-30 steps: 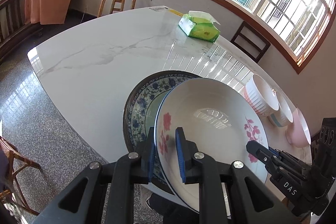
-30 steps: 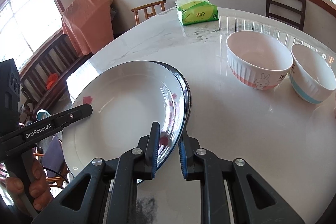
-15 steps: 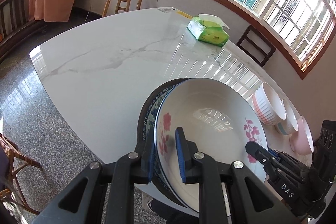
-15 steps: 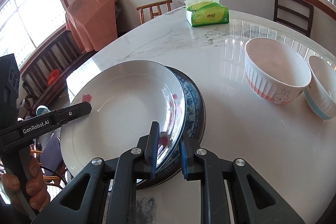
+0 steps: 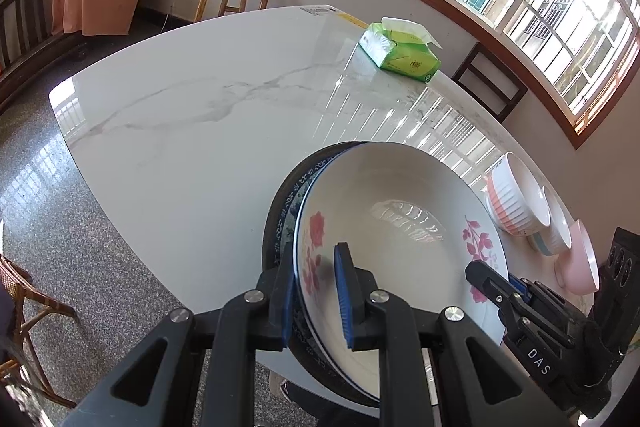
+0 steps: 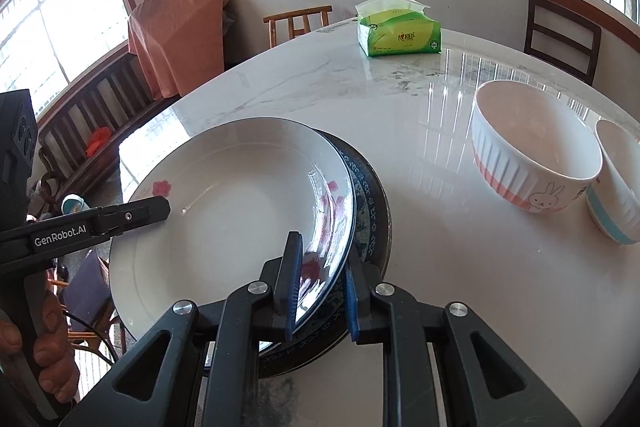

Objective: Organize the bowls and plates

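Here both claws pinch the same white flowered plate [image 6: 224, 211] by opposite rims: the left claw [image 5: 316, 291] on its left edge, the right claw [image 6: 320, 287] on its right edge. The plate sits over a dark blue-patterned plate [image 6: 368, 203] at the near edge of the marble table [image 5: 200, 131]; it seems tilted, though I cannot tell whether the two touch. To the right stand a ribbed bowl with a rabbit [image 6: 532, 155], a blue-banded bowl [image 6: 616, 183] just beside it, and a pink bowl [image 5: 580, 259]. A green tissue pack [image 6: 400, 31] lies at the far side
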